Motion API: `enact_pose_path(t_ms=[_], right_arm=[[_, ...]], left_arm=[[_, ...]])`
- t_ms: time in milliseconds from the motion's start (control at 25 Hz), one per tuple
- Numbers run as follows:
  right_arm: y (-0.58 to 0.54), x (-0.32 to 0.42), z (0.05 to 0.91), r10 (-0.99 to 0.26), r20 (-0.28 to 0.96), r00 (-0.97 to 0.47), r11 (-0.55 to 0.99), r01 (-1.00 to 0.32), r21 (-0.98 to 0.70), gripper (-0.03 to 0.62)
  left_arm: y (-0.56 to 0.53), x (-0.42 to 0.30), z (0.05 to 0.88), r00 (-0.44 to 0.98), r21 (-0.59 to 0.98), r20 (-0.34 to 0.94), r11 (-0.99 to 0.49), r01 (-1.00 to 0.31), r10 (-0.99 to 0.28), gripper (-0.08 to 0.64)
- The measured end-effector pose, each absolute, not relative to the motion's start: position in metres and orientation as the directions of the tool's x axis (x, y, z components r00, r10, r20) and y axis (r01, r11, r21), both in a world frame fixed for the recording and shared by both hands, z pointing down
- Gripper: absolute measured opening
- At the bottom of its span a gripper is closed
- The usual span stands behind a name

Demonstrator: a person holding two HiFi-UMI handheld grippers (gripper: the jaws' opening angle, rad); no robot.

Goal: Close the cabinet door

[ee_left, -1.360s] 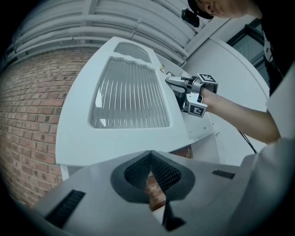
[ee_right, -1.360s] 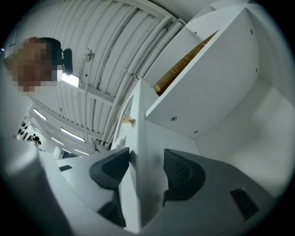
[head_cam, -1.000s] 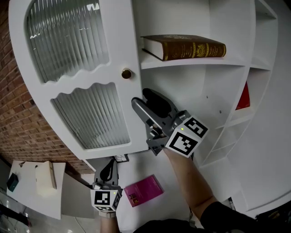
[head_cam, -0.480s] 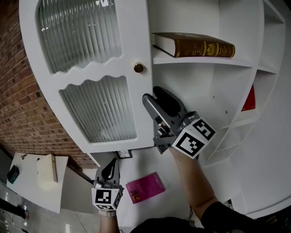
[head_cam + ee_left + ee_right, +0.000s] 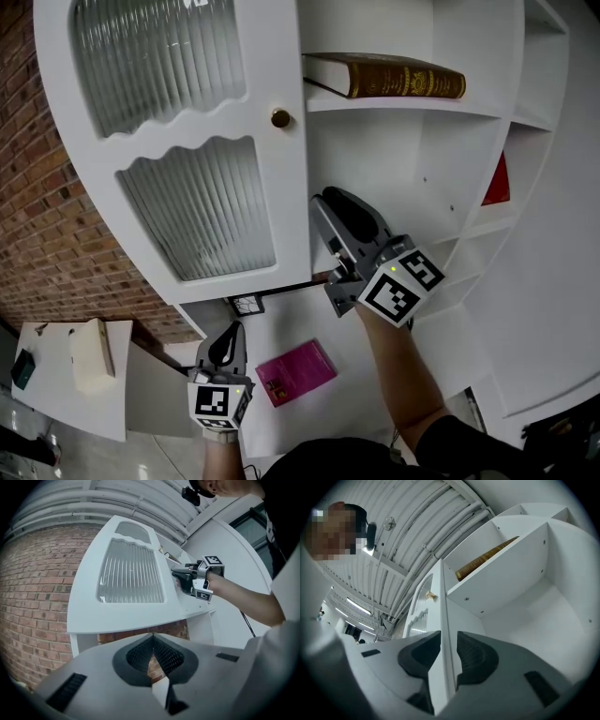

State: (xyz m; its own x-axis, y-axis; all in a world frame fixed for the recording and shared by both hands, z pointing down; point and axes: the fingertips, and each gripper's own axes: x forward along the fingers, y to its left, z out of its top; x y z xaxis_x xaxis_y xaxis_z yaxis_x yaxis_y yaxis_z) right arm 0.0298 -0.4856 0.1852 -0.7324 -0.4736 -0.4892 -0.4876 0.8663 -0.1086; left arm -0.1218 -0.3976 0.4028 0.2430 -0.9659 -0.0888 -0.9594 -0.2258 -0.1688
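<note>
Right gripper — jaws just closed on door; head view hides it.

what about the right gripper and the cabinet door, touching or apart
Touching: in the right gripper view the right gripper, jaws just closed in, pinches the edge of the cabinet door between both pads.

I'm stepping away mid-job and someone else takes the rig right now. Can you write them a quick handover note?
Right hand-held gripper: its jaws have just been closing and are clamped on the free edge of the cabinet door, below the knob.
Left hand-held gripper: shut, empty, held low, apart from the door.
Done: door edge gripped.
Left: the door stands open, with the shelf holding the brown book exposed. Swing it shut, then release.
</note>
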Motion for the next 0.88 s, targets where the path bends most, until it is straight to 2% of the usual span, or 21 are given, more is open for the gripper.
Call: enact_pose_path(t_ms=[280,880], right_arm=[[-0.469,0.035,0.217,-0.566,-0.407,-0.717,0.808,-0.581,-0.101,0.051],[-0.411,0.030,0.333,-0.688,-0.196,-0.698,0.722,-0.685,-0.095,0.038]], left_arm=[[-0.388,-0.121,0.405,0.303,-0.170,-0.094,-0.284,-0.944,-0.948,0.009],[-0.366,-0.103,0.441,0.438,-0.098,-0.016,-0.435,-0.895,-0.899,0.009]])
